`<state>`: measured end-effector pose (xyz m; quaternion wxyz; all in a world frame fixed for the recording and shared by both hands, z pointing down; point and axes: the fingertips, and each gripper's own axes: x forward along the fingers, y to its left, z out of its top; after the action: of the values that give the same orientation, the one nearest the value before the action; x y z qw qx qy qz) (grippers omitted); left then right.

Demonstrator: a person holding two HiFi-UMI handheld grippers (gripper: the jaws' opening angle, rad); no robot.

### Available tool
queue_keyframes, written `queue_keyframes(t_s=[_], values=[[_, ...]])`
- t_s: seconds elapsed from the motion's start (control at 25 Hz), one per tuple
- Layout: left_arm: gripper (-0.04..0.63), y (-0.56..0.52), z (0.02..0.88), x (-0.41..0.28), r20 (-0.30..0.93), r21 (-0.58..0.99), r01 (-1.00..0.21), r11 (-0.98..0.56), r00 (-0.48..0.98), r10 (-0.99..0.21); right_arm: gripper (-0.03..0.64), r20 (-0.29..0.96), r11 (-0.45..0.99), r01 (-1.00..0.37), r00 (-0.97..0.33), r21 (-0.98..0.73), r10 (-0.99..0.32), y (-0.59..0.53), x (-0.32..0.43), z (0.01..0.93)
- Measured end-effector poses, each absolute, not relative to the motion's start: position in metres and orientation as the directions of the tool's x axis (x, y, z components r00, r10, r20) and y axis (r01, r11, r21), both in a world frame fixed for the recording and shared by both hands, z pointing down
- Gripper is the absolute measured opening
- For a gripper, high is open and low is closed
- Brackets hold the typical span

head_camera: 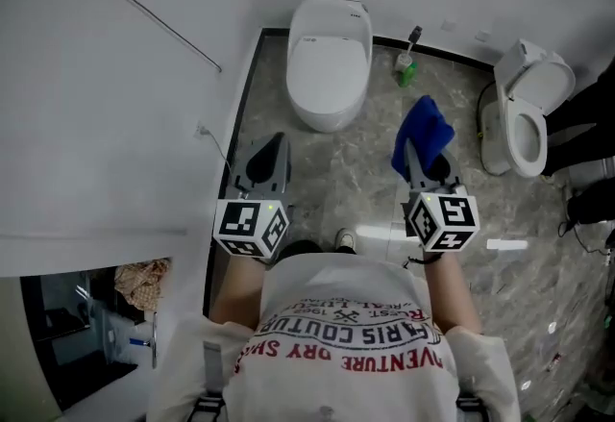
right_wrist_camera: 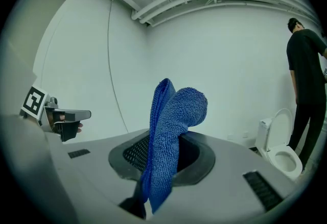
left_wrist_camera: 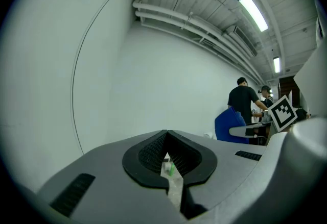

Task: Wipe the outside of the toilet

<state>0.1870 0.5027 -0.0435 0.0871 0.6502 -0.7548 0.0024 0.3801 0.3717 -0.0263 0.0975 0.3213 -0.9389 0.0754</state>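
Note:
A white toilet point(head_camera: 328, 61) with its lid down stands against the far wall, ahead of me and between my two grippers. My right gripper point(head_camera: 424, 163) is shut on a blue cloth point(head_camera: 423, 133), which sticks up out of the jaws in a fold point(right_wrist_camera: 171, 126); the gripper point(right_wrist_camera: 153, 179) is held in the air short of the toilet, to its right. My left gripper point(head_camera: 273, 149) hangs level with it on the left, jaws shut with nothing in them point(left_wrist_camera: 171, 168). Neither gripper touches the toilet.
A second toilet point(head_camera: 527, 112) with its seat raised stands at the right point(right_wrist_camera: 280, 152), and a person in black point(right_wrist_camera: 305, 65) stands beside it. A green bottle point(head_camera: 406, 72) sits on the marbled floor by the far wall. A white wall point(head_camera: 115, 122) runs close along my left.

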Motion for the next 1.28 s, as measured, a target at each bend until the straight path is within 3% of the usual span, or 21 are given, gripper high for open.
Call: queue_keyframes(t_s=[0.48, 1.28], values=[[0.006, 0.350, -0.006, 0.127, 0.212, 0.113, -0.981, 0.158, -0.131, -0.968, 0.077, 0.300, 0.766, -0.631, -0.759, -0.120, -0.578, 0.206, 0.328, 0.014], [0.006, 0.012, 0.043, -0.141, 0.298, 0.166, -0.972, 0.165, -0.110, -0.948, 0.077, 0.429, 0.746, -0.650, -0.720, -0.143, -0.546, -0.133, 0.070, 0.067]])
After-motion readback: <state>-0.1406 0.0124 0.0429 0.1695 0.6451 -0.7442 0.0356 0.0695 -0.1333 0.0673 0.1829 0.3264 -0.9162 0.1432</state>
